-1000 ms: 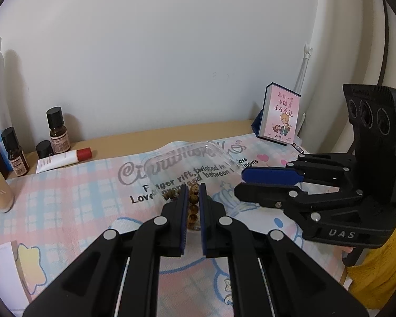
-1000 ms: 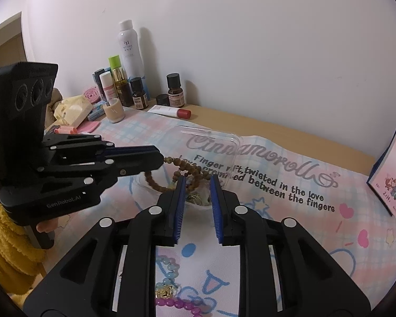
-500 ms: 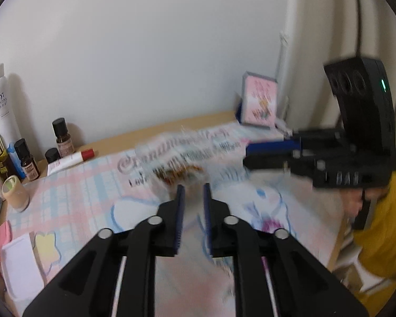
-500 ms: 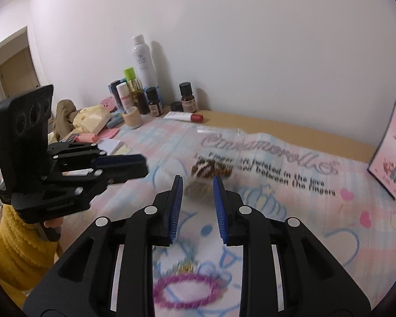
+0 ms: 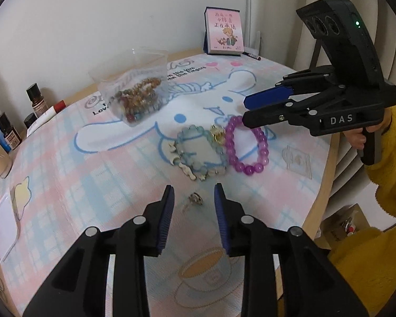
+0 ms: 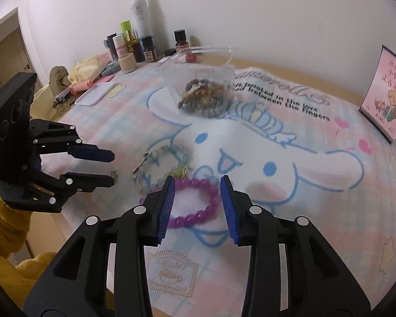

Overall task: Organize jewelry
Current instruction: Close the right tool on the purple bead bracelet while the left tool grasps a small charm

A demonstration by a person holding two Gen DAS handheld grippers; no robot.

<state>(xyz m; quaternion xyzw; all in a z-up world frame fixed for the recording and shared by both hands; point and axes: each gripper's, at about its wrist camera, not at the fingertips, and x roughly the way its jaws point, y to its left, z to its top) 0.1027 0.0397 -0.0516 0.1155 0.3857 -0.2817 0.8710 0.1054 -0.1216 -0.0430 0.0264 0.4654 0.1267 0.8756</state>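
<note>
both grippers parted above the loose jewelry

the left gripper (image 5: 193, 198) was held low over the printed cloth (image 5: 92, 174) with its fingers spread apart and nothing between them; a small ring (image 5: 195, 198) was seen lying on the cloth just past the fingertips. the right gripper (image 6: 197, 190) was likewise held with its fingers released and empty, and the purple bead bracelet (image 6: 195, 203) was framed on the cloth between them. just beside that bracelet, touching or nearly touching it, a pale blue bead bracelet (image 5: 199, 155) with white charms and a small gold charm was laid flat. farther back on the cloth, a clear plastic container (image 5: 134, 87) was seen, with several brown and mixed bead bracelets piled inside it. bottles (image 6: 140, 26) were lined up along the wall, and a small pink book (image 5: 224, 34) was propped upright at the far edge of the table. a yellow sleeve (image 5: 377, 251) was visible behind the right gripper's handle.
</note>
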